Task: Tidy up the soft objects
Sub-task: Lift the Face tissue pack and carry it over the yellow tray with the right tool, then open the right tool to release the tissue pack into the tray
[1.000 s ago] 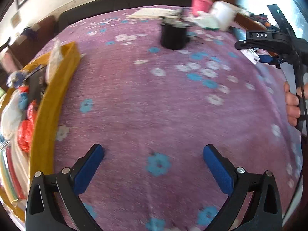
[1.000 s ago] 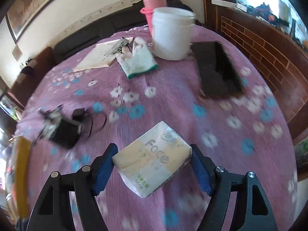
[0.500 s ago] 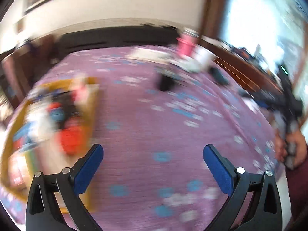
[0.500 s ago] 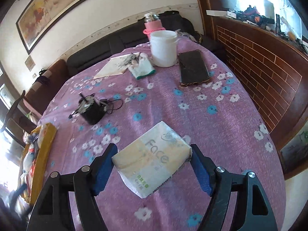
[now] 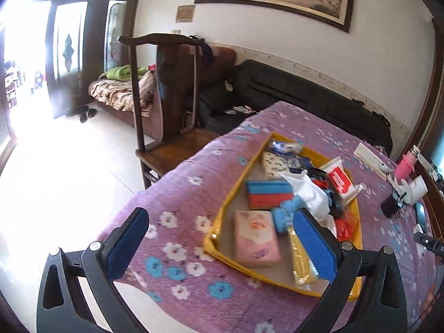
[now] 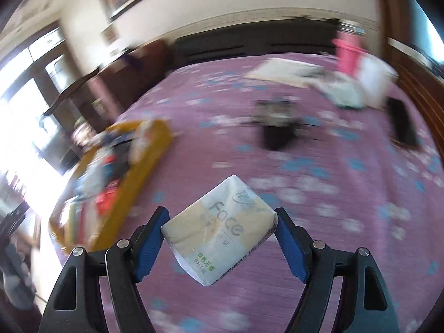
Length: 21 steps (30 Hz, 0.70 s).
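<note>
My right gripper (image 6: pixel 220 227) is shut on a pale "Face" tissue pack (image 6: pixel 219 229) and holds it above the purple flowered tablecloth (image 6: pixel 305 183). The yellow tray (image 6: pixel 144 161) lies to its left, blurred. In the left wrist view the yellow tray (image 5: pixel 222 216) holds a pink tissue pack (image 5: pixel 256 238), a blue-and-red pack (image 5: pixel 267 198), a white cloth (image 5: pixel 308 191), a blue soft toy (image 5: pixel 285 211) and other items. My left gripper (image 5: pixel 222 245) is open and empty, raised above the tray's near-left corner.
A wooden chair (image 5: pixel 169 105) stands at the table's left edge. A black object (image 6: pixel 277 133), a white glove (image 6: pixel 344 91), a white cup (image 6: pixel 374 80), a pink bottle (image 6: pixel 347 55), a booklet (image 6: pixel 283 73) and a dark phone (image 6: pixel 402 125) lie at the far side.
The left gripper has lifted and swung left, now facing the tray and chair. The right gripper has swung left with the tissue pack, bringing the tray into view.
</note>
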Each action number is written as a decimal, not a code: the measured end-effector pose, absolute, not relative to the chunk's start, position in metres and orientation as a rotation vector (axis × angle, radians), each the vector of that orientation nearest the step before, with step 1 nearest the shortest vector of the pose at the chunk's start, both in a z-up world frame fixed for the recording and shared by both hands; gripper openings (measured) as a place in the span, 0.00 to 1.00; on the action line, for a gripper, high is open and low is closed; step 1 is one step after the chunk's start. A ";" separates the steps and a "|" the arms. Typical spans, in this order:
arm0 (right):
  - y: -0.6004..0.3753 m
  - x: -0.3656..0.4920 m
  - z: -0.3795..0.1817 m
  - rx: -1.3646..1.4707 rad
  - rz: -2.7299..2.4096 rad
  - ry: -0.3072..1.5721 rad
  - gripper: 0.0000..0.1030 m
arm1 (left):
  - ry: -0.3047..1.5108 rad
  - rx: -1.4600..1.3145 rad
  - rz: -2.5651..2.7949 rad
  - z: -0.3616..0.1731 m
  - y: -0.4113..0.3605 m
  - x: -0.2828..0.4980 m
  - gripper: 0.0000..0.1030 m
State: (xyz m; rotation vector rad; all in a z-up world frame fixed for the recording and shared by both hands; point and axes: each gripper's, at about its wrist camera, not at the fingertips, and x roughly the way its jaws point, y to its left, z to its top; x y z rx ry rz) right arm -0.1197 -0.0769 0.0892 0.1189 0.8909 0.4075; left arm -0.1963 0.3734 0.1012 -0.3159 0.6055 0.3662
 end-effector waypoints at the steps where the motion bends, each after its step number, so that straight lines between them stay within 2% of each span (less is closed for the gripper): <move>1: -0.051 -0.118 0.093 0.088 0.453 0.889 0.79 | 0.602 -0.315 0.370 0.100 0.375 -0.198 1.00; 8: 0.072 -0.116 0.107 -0.047 0.656 0.875 0.79 | 0.604 -0.345 0.354 0.088 0.391 -0.212 1.00; 15: 0.165 -0.131 0.095 -0.144 0.840 0.896 0.79 | 0.618 -0.397 0.394 0.071 0.428 -0.225 1.00; 21: 0.207 -0.131 0.066 -0.082 0.982 1.043 0.79 | 0.622 -0.438 0.417 0.061 0.452 -0.237 1.00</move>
